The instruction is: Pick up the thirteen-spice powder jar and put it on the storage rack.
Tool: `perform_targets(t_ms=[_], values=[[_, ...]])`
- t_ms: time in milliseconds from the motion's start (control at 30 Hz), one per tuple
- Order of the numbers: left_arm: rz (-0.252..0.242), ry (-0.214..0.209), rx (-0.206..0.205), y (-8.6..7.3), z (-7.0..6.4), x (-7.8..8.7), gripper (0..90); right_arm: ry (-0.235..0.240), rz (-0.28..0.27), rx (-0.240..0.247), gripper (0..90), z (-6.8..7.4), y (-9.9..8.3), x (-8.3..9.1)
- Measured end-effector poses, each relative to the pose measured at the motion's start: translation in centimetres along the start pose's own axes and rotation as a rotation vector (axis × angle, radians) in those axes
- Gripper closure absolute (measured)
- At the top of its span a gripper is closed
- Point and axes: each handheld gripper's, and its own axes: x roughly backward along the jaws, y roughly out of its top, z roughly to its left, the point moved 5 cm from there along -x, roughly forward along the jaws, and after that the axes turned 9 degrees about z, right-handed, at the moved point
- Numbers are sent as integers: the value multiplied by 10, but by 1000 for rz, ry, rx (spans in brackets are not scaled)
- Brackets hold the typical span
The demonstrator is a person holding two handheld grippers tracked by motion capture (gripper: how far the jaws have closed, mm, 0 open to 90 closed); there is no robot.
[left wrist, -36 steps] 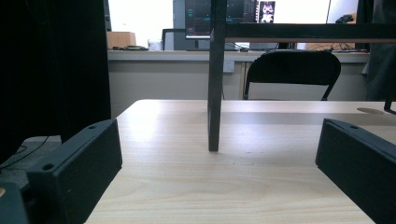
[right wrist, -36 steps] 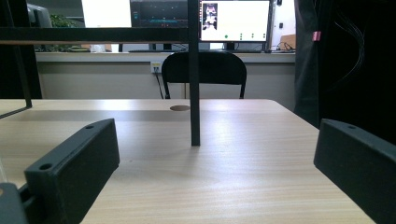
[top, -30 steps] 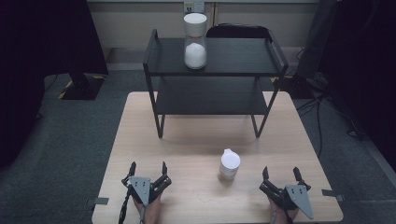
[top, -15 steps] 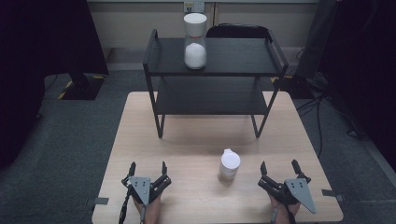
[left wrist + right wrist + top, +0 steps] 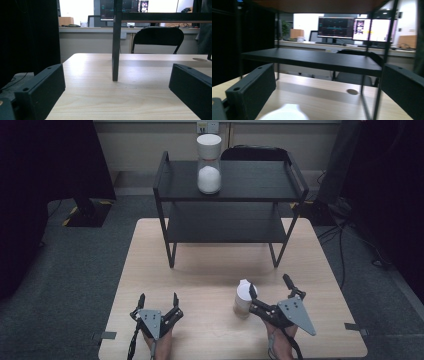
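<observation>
Right tool [image 5: 270, 287], jaws spread, angles beside the cup [image 5: 244, 298].

A black two-tier shelf rack [image 5: 230, 195] stands at the far half of the pale wooden table [image 5: 200, 270]. On its top shelf, toward the left, sits a white hourglass-shaped container [image 5: 208, 164]. Beyond the table a black chair [image 5: 157, 37] faces a counter bearing lit monitors [image 5: 337, 27]. Cables [image 5: 345, 227] trail over the grey floor, far right.
</observation>
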Motion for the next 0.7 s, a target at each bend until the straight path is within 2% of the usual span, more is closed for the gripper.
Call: perform_targets(t_ms=[33, 100, 233, 700], values=[[0, 0, 0, 0, 0, 0, 0, 0, 0, 0, 0, 0, 0, 0], [-1, 0, 0, 0, 0, 0, 0, 25, 12, 4, 0, 9, -4, -3], [0, -1, 0, 0, 0, 0, 0, 31, 42, 21, 0, 18, -12, -6], [-1, 0, 0, 0, 0, 0, 0, 49, 75, -20, 21, 29, -41, -9]])
